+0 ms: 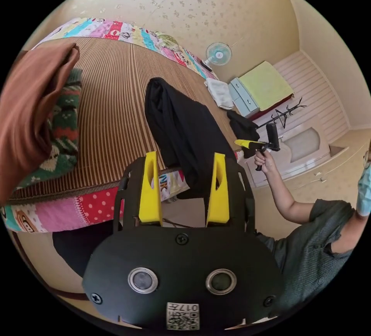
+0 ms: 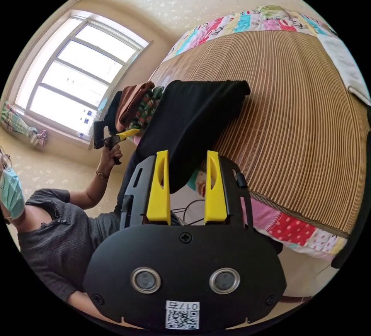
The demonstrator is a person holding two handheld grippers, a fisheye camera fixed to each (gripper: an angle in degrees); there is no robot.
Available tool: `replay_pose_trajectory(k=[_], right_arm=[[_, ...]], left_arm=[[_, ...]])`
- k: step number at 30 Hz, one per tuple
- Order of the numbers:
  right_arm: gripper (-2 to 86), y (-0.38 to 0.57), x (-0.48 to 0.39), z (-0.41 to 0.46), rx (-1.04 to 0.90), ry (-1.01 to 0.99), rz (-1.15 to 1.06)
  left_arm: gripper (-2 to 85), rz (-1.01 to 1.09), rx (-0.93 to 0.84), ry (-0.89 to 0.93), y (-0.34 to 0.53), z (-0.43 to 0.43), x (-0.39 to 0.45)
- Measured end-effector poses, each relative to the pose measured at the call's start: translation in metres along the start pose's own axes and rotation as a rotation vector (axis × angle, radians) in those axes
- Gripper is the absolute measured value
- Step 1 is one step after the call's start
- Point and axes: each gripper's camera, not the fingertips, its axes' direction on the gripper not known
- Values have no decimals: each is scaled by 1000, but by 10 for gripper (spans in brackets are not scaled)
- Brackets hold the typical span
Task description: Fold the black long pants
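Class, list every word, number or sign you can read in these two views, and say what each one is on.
"NK": large letters on the patterned bedsheet, cut off by the left gripper.
Sticker on the left gripper: too small to read.
Sticker on the right gripper: too small to read.
Print on the patchwork border: too blurred to read.

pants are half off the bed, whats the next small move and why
Probably close both grippers on the pants at the hanging edge. Both the left gripper and the right gripper have jaws apart at the cloth, and the pants lie bunched on the mat.
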Motion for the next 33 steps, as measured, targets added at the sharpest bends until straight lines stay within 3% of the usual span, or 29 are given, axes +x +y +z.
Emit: replay_pose_trajectory(k=[5, 8, 11, 14, 17, 20, 25, 33], right_arm=[[243, -22, 52, 47, 33, -138, 124], [245, -26, 75, 69, 32, -198, 162], [225, -35, 75, 80, 6, -162, 77], [201, -49, 76, 99, -80, -259, 13], [149, -51, 92, 112, -134, -393, 39], [118, -39, 93, 109, -95, -467, 30], [90, -41, 37, 82, -46, -494, -146], [86, -108, -134, 88, 49, -627, -426]], left_arm=[[274, -125, -29, 12, -38, 53, -27], [266, -132, -40, -32, -49, 67, -29], [241, -108, -95, -125, -57, 73, -19], [227, -113, -119, -191, -60, 77, -10], [174, -213, -179, 53, -55, 90, -25], [125, -191, -160, 80, -44, 83, -30], [100, -72, -59, 85, -26, 32, 9], [101, 105, 235, -242, -7, -184, 90]])
